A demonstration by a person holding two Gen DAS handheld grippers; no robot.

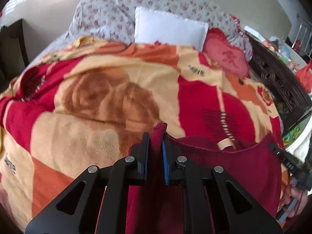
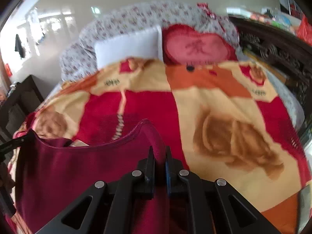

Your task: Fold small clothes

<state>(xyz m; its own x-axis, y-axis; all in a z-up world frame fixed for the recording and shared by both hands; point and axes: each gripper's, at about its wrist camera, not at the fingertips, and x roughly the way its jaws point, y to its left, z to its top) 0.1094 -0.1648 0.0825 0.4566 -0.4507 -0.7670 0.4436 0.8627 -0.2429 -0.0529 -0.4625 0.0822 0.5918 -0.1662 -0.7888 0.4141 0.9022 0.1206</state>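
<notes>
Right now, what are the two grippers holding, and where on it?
Both hold the maroon garment: the left gripper and the right gripper each pinch a raised fold at its top edge, at opposite ends.

The dark red garment (image 1: 224,167) is a soft matt cloth with a stitched hem. The blanket (image 1: 93,101) under it looks like thick fleece, fuzzy and not shiny. The left gripper (image 1: 156,146) is matt black plastic with bright metal pins and one blue ribbed pad. The white pillow (image 1: 169,29) is smooth cloth, and the headboard (image 1: 276,78) is dark carved wood with a little gloss.
</notes>
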